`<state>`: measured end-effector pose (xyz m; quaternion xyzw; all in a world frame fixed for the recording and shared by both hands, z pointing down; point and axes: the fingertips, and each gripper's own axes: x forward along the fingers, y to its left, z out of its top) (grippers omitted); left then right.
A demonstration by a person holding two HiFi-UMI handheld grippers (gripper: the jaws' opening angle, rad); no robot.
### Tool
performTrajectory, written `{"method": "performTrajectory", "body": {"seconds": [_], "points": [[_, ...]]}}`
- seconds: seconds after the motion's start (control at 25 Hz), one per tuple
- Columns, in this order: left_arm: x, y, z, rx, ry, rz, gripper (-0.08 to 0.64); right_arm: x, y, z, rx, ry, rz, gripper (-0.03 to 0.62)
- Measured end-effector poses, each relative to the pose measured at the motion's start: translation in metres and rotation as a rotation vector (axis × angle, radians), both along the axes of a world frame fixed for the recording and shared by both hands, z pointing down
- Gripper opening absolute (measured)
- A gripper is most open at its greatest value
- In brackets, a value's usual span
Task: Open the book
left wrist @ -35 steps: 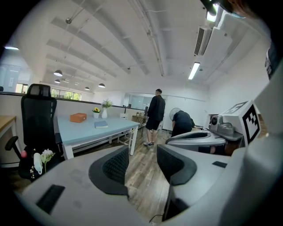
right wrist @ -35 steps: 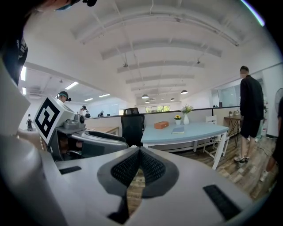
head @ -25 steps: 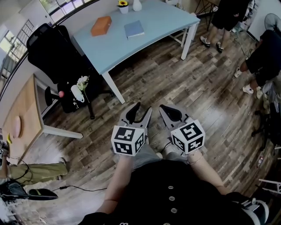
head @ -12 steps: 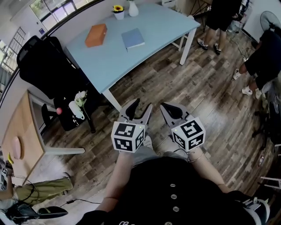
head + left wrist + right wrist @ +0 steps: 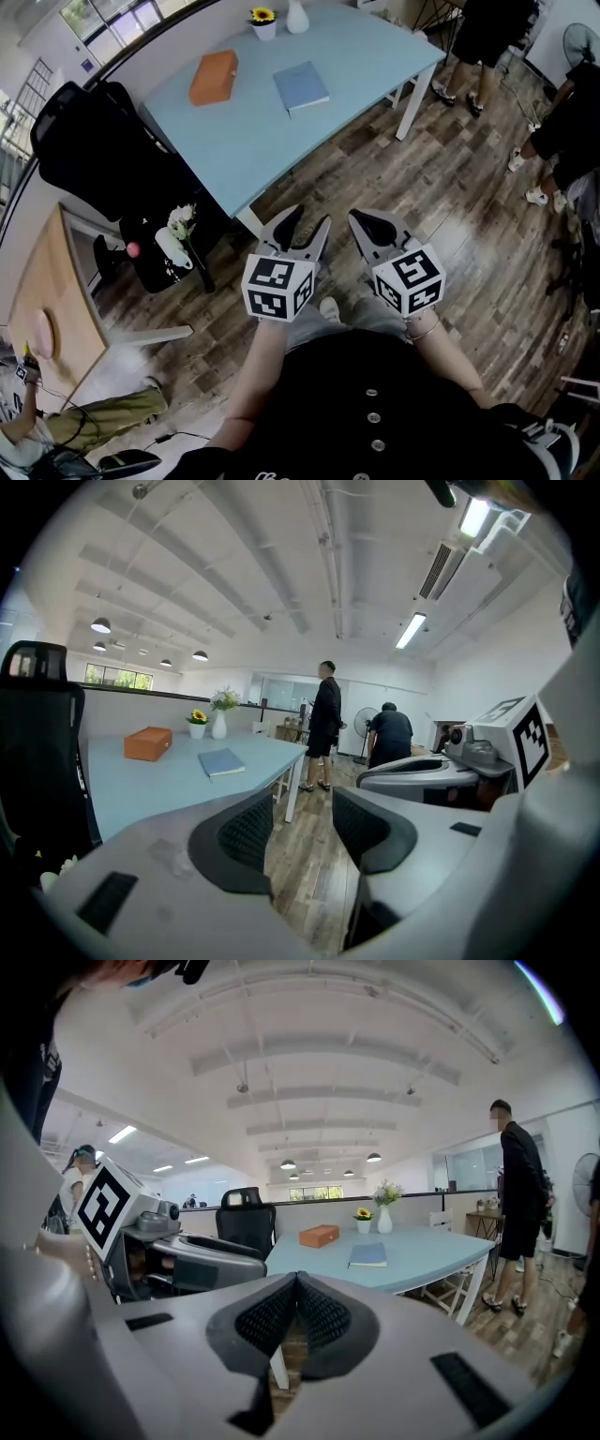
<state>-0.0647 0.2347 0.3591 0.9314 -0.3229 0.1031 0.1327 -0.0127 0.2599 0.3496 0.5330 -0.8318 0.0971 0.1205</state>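
Fingers (image 5: 246,832) of the left gripper (image 5: 307,221) spread apart, only wood floor (image 5: 469,187) showing in the gap. Right gripper (image 5: 362,221) fingers (image 5: 267,1316) pressed together at the tips, pinching nothing. Both grippers sit side by side, near each other, over the floor and short of the tabletop (image 5: 244,131). Book (image 5: 301,87): blue, closed, flat on the tabletop, well ahead of both sets of fingers, no contact. Orange box (image 5: 213,77) lies left of the book, apart from it. White vase (image 5: 297,17) and sunflower pot (image 5: 263,21) stand at the far edge beyond the book. Black chair (image 5: 89,141) is ahead-left of the left fingers. Person (image 5: 487,33) stands ahead-right, past the tabletop's end.
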Motion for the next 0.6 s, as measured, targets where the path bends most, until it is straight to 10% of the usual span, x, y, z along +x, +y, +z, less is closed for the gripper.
{"method": "performTrajectory", "body": {"seconds": [0.6], "points": [[0.009,-0.036,0.019,-0.049,-0.015,0.044,0.181,0.016,-0.039,0.017,-0.055,-0.016,0.047,0.002]]}}
